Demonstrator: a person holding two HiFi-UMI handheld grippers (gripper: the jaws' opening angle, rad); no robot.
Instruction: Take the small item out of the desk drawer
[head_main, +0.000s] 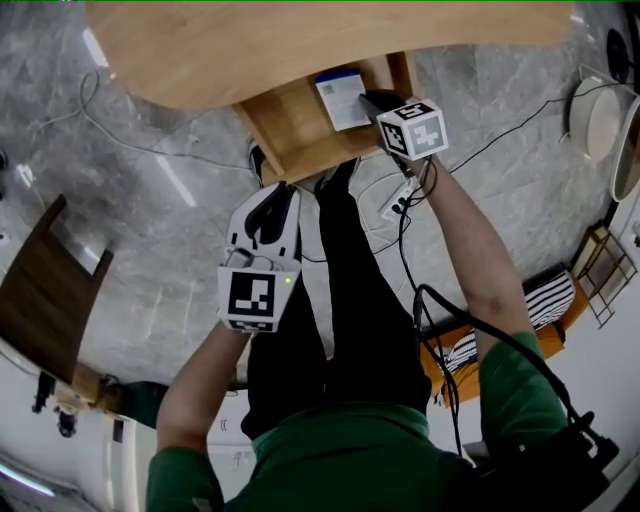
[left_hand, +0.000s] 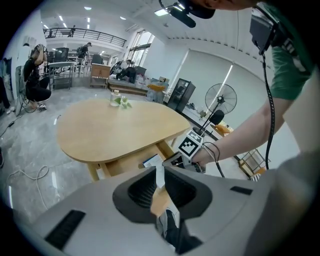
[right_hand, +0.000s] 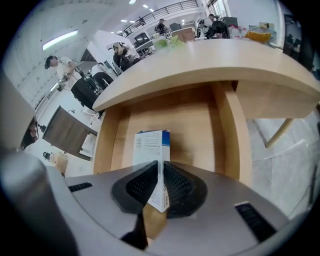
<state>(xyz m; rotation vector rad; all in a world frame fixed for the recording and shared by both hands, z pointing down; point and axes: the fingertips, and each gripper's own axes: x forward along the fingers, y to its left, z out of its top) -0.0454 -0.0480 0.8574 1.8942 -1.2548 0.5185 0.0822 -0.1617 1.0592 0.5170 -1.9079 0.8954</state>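
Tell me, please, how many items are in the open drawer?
1: a white-and-blue box in the drawer, its near edge pinched by the right gripper. The drawer's back, under the desktop, may hide more.

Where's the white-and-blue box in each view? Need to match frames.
Head view: white-and-blue box top centre, in the open drawer, at the right hand-held gripper.
Left gripper view: box small, centre, under the table edge.
Right gripper view: box centre, the jaws closed on its near edge.
Shared landmark: the drawer's light wood around the box.
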